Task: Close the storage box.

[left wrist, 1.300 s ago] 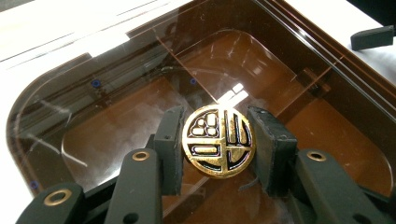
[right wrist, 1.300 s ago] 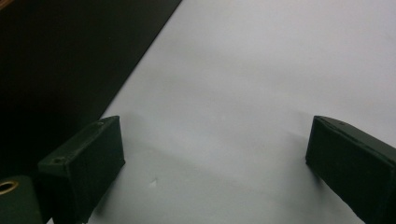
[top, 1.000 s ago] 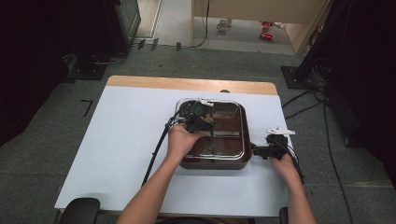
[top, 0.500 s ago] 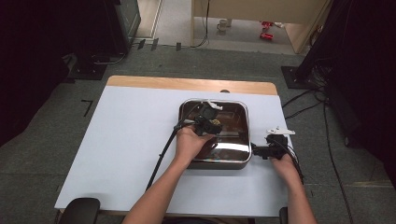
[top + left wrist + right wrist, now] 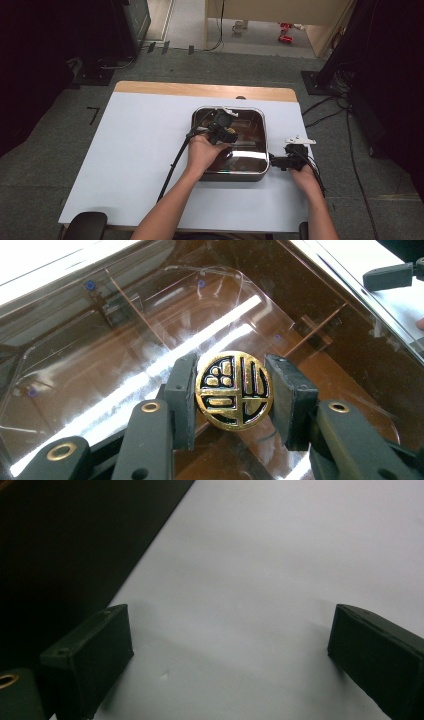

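Peeking along the left gripper [image 5: 234, 390], its view's showing pads clamping a round gold-and-black medallion [image 5: 233, 389] over the shiny steel tray [image 5: 260, 170]; right gripper [image 5: 230, 655] sitting open at the tray's 3 o'clock.

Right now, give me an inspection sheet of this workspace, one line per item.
Surface: pale table with a wooden far edge.
Job's things: round gold-and-black medallion; square metal tray with a dark, glossy inside.
Clutter: nothing seen on the table.
Grippers: left gripper over the tray, jaws shut on the medallion's edges; right gripper beside the tray's right wall, jaws open, nothing between them.
Cables: left gripper's cable trails toward the near edge; loose cables on the floor at right.
Surroundings: grey carpet floor, dark equipment at both sides, red items on the floor beyond.
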### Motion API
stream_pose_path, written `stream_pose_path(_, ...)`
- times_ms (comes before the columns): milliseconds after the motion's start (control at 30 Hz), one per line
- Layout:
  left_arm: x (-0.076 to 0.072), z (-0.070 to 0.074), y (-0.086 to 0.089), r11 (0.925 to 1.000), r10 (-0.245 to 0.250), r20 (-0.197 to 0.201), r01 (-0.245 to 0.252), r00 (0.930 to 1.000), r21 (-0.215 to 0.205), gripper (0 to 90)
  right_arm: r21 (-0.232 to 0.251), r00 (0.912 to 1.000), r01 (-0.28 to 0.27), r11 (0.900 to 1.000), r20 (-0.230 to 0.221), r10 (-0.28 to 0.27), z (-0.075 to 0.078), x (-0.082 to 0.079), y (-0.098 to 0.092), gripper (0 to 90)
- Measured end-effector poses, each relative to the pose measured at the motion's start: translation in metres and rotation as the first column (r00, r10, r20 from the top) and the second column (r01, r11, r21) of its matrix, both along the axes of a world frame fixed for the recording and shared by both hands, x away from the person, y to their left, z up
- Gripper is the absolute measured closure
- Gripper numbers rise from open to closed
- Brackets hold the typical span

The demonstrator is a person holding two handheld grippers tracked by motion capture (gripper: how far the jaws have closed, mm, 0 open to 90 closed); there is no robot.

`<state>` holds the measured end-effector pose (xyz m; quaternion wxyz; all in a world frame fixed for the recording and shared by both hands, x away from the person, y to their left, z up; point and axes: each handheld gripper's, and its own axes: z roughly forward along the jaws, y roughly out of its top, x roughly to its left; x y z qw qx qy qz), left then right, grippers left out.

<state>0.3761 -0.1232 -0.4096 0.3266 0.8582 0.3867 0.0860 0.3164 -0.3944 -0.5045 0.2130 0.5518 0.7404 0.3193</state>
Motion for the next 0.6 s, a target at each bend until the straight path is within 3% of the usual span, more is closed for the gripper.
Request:
stream_pose_path(433, 0.0049, 0.0025, -0.0004, 0.9998, 0.007, -0.023, -0.007, 0.9997, 0.020, 59.5, 0.000, 1.0000, 0.000, 1.000, -0.001, 0.000, 0.0000, 0.0000, 0.0000, 3.5)
stream_pose_path(600, 0.0021, -0.0001, 0.0002, 0.9999, 0.004, -0.003, -0.004, 1.0000, 0.013, 58.9, 0.000, 1.0000, -0.001, 1.000, 0.000, 0.001, 0.0000, 0.0001, 0.0000, 3.4)
